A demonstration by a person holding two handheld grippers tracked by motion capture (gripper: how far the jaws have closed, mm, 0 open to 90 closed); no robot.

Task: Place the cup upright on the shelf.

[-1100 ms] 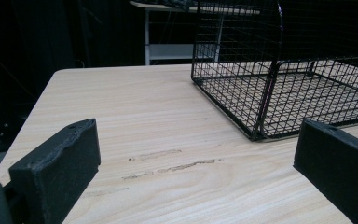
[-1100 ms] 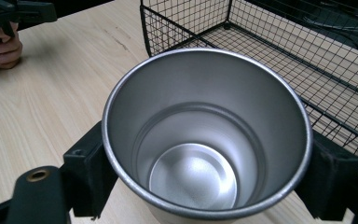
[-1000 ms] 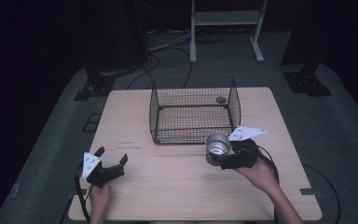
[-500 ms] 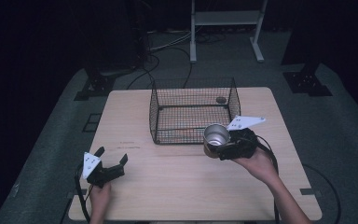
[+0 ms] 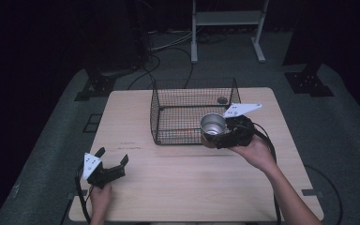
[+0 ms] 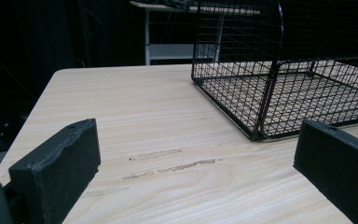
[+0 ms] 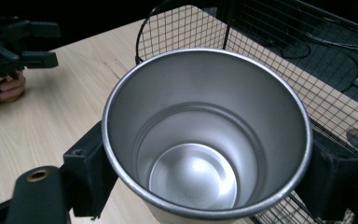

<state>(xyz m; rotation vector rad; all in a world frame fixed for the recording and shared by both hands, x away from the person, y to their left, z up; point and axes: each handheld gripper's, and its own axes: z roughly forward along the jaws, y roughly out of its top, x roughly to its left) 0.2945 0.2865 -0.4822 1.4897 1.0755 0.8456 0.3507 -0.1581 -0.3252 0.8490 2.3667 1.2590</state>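
Dark studio floor and cabling surround a pale wooden table [image 5: 192,187] where a person works two handheld grippers. At the near right corner of the wire basket [image 5: 194,112], the right gripper [image 5: 220,136] has its jaws pressed against opposite sides of a steel cup [image 5: 213,125], held upright and clear of the tabletop, just outside the basket's front wall. The carry appears under way; the next move likely calls for lifting the cup over the rim before lowering it inside. Well off from the basket's near left corner, the left gripper [image 5: 113,165] rests low with jaws spread, holding nothing. From the right gripper view, the cup's interior [image 7: 193,175] proves empty; from the high view, a small round object [image 5: 222,100] lies in the basket's far right corner.
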